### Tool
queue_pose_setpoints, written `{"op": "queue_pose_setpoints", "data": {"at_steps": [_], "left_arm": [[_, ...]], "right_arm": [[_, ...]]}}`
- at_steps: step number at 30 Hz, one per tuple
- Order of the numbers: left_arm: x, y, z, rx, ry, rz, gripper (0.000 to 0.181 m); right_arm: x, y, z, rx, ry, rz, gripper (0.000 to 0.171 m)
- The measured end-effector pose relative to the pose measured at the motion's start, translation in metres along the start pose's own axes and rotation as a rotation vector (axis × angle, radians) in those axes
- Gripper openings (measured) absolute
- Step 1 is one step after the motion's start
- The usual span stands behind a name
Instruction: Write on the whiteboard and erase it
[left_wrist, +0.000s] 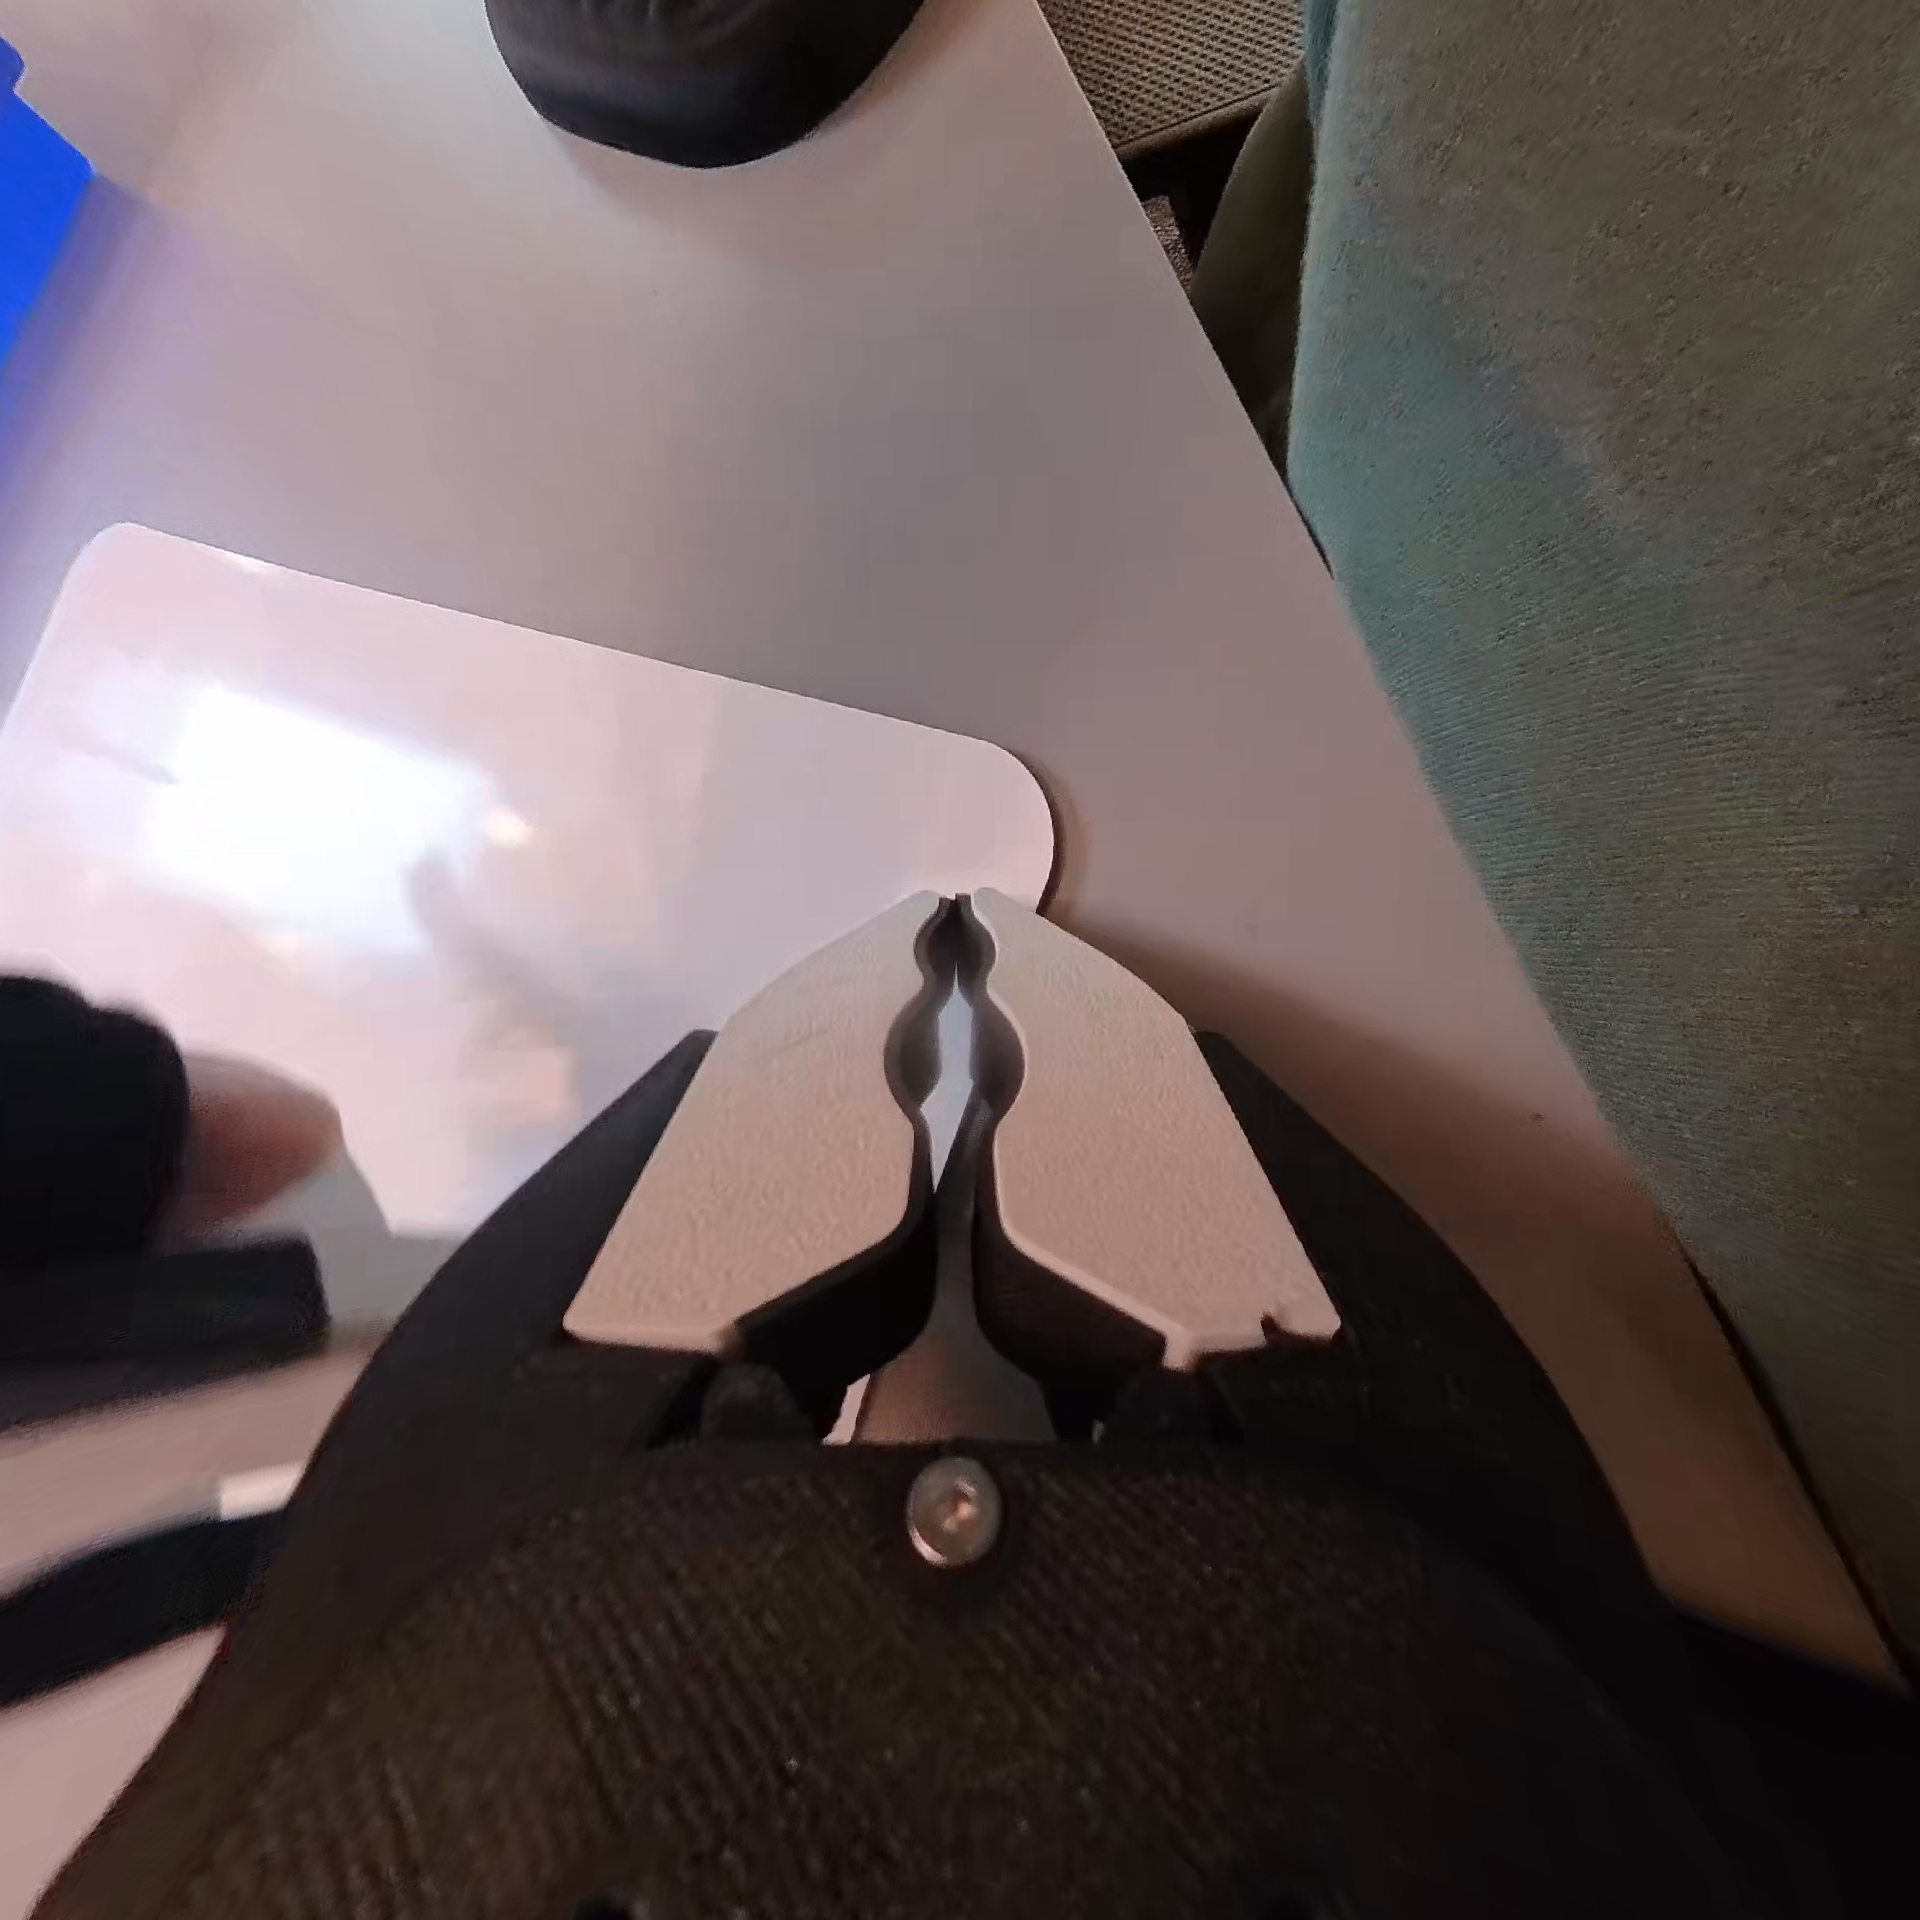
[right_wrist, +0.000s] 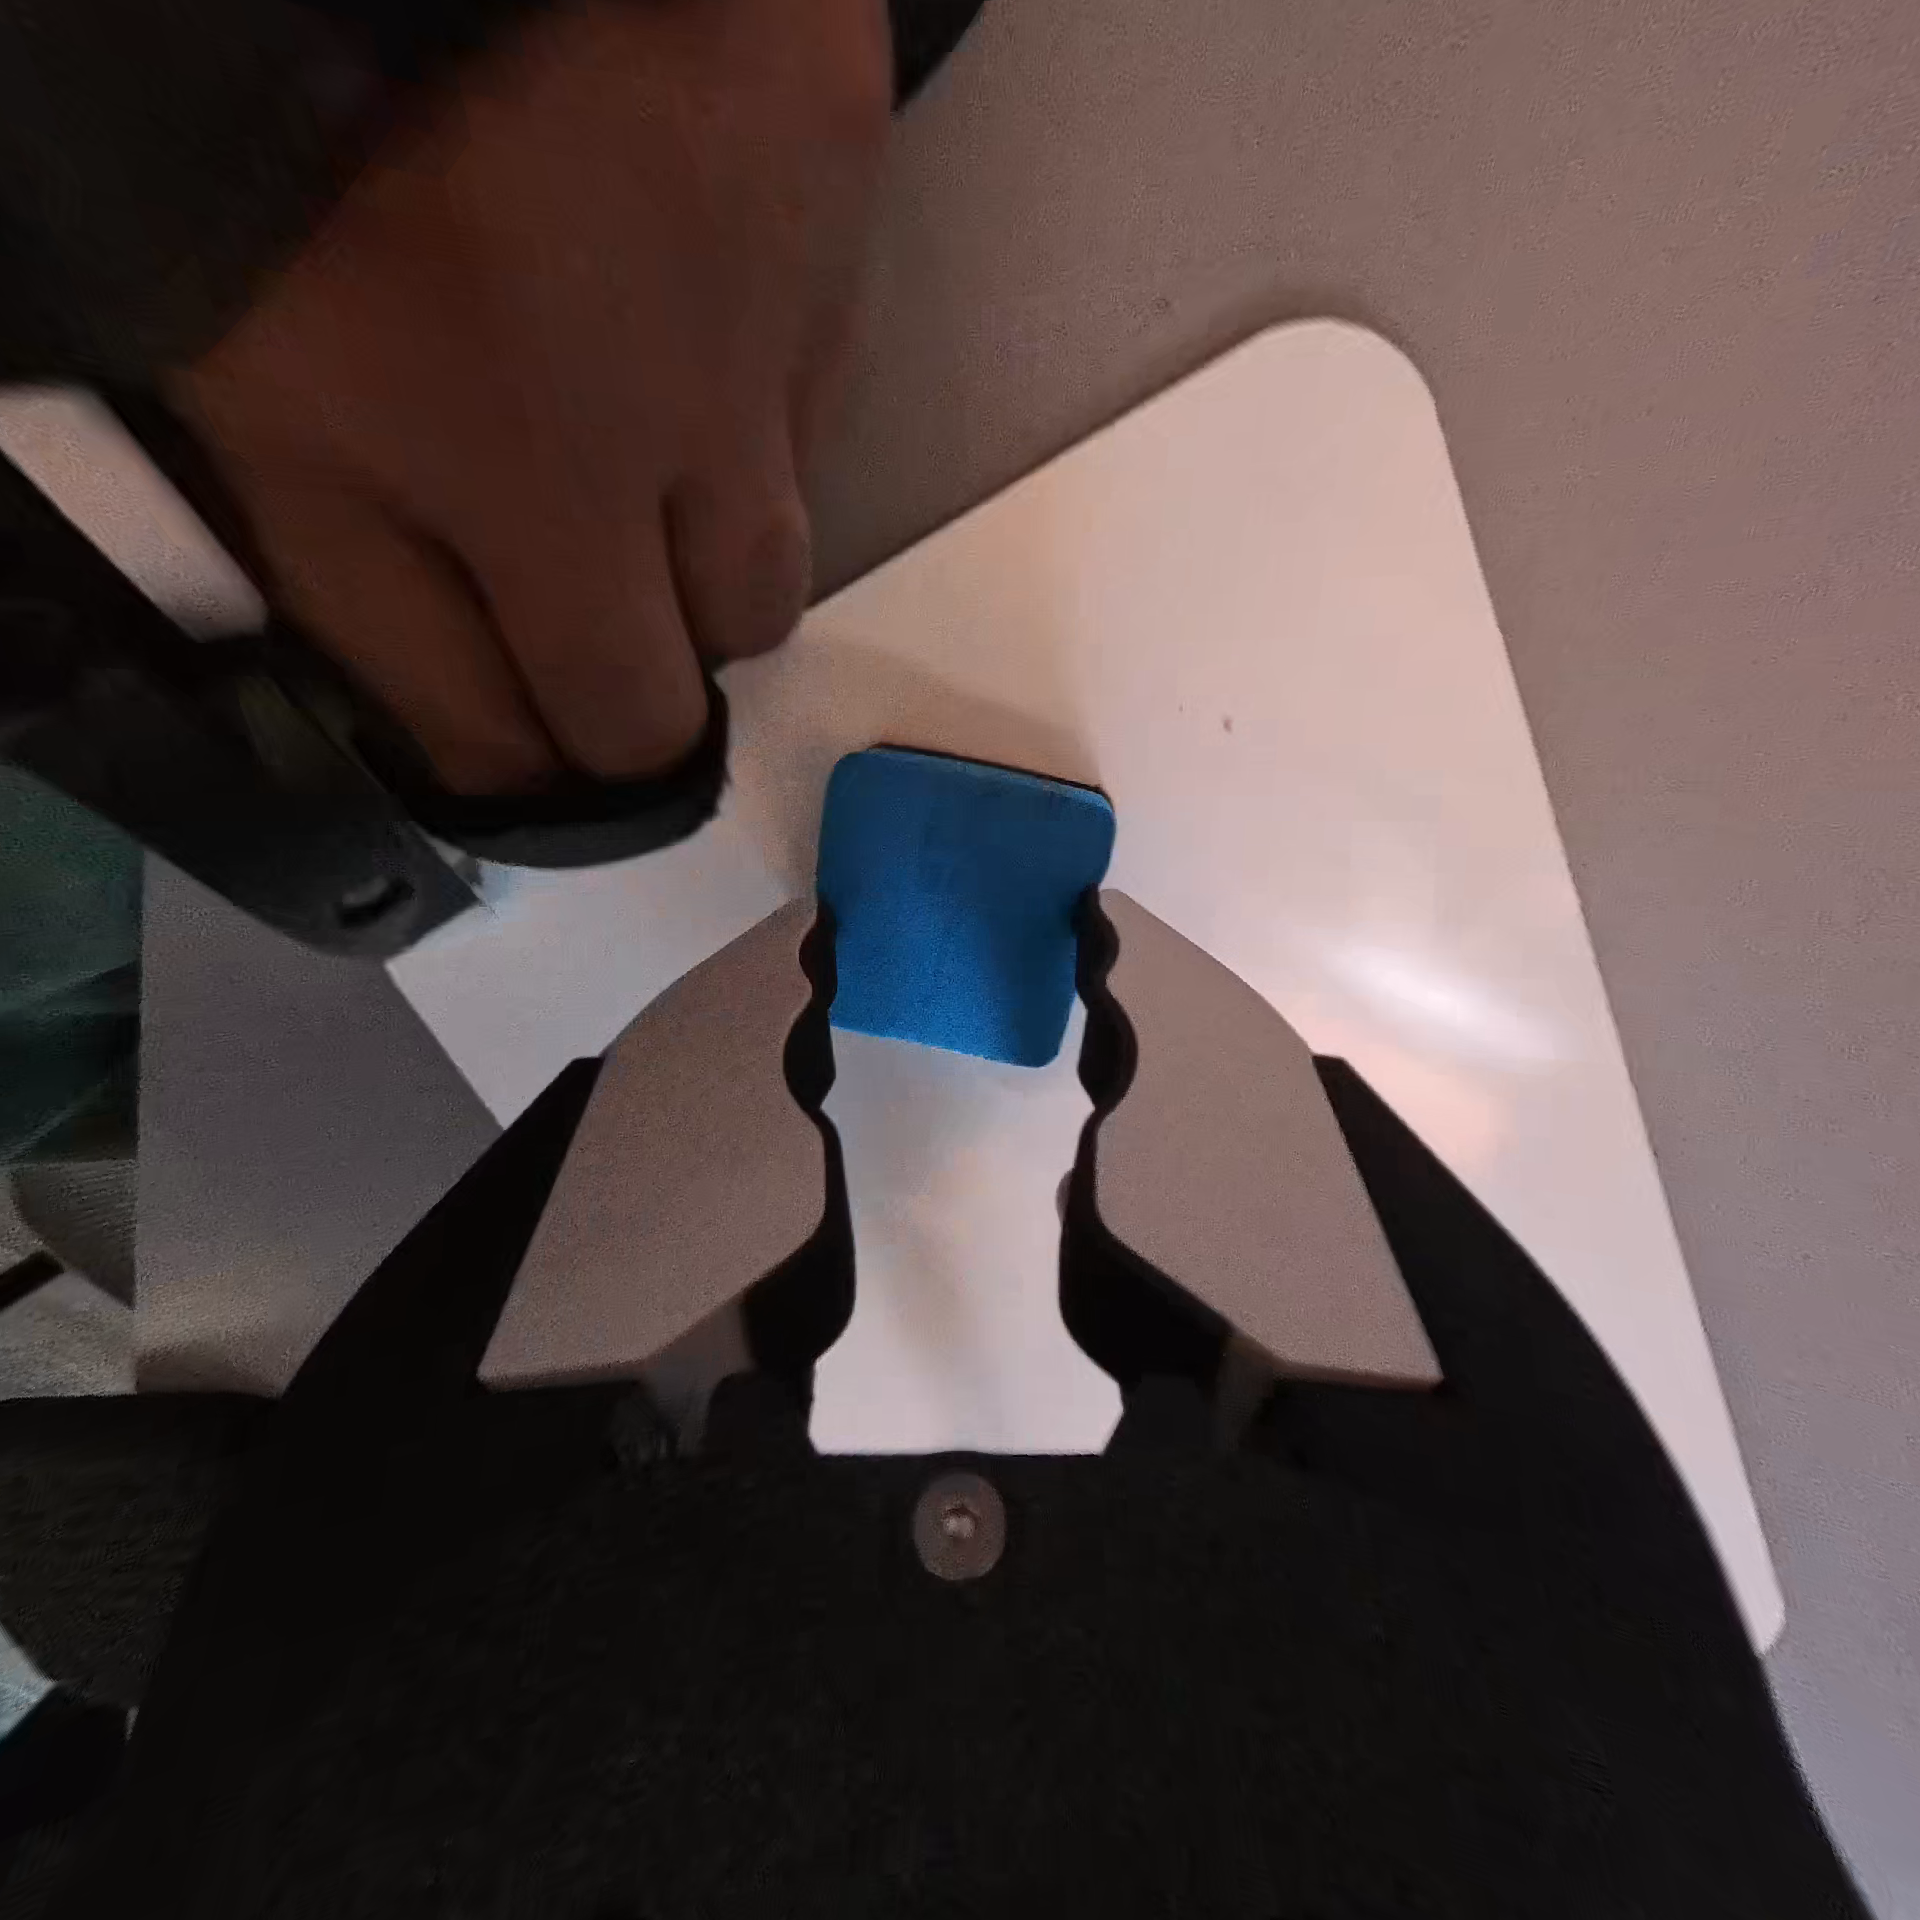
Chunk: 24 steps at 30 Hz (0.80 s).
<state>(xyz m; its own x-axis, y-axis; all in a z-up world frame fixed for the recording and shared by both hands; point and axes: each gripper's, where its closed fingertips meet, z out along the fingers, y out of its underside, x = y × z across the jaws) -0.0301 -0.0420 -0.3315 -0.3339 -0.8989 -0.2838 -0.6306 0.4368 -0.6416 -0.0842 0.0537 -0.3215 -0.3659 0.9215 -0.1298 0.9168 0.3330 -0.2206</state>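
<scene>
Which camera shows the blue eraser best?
The right wrist view: the blue eraser sits mid-picture on the whiteboard, pinched between the right gripper fingers. The left wrist view shows the whiteboard's corner, but no eraser I can make out.

Pale grey table (left_wrist: 623, 436) takes up most of it, edge running off diagonally to the right. Teal fabric (left_wrist: 1610, 520) past that edge, bright blue patch (left_wrist: 31, 239) far left, soft glare.

A blue eraser (right_wrist: 951, 914) lies on the plain white whiteboard (right_wrist: 1299, 644), beside perhaps teal fabric (left_wrist: 1621, 520).
</scene>
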Motion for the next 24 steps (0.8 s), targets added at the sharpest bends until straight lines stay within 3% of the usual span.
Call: {"op": "queue_pose_setpoints", "data": {"at_steps": [3, 6, 8, 11, 13, 16, 18, 20, 22, 24], "left_arm": [[0.000, 0.000, 0.000, 0.003, -0.002, -0.003, 0.000], [0.000, 0.000, 0.000, 0.001, -0.010, -0.002, 0.000], [0.001, 0.000, 0.001, 0.004, -0.003, 0.002, 0.000], [0.002, -0.001, 0.002, 0.007, 0.006, -0.003, 0.000], [0.001, -0.001, 0.002, 0.003, -0.005, 0.001, 0.001], [0.001, -0.001, 0.002, 0.001, -0.010, 0.003, 0.001], [0.001, -0.001, 0.002, 0.006, -0.001, 0.001, 0.001], [0.001, -0.001, 0.002, 0.010, 0.013, -0.007, 0.001], [0.001, -0.001, 0.002, 0.007, 0.021, -0.013, 0.001], [0.002, -0.001, 0.002, 0.006, 0.011, -0.006, 0.001]], "right_arm": [[0.039, -0.030, 0.002, 0.072, 0.122, 0.063, 0.046], [0.077, 0.000, -0.010, 0.080, 0.176, 0.227, 0.046], [0.059, 0.017, -0.011, 0.056, 0.133, 0.264, 0.045], [0.016, -0.014, 0.002, -0.015, 0.095, 0.101, 0.045], [0.044, -0.023, 0.000, 0.063, 0.139, 0.187, 0.046], [0.111, 0.045, -0.025, 0.094, 0.270, 0.464, 0.046], [0.097, 0.078, -0.031, 0.091, 0.241, 0.558, 0.046], [0.049, 0.062, -0.021, 0.054, 0.174, 0.447, 0.046], [0.011, 0.017, -0.005, 0.047, 0.138, 0.280, 0.046], [0.013, -0.021, 0.004, 0.093, 0.163, 0.230, 0.046]]}}
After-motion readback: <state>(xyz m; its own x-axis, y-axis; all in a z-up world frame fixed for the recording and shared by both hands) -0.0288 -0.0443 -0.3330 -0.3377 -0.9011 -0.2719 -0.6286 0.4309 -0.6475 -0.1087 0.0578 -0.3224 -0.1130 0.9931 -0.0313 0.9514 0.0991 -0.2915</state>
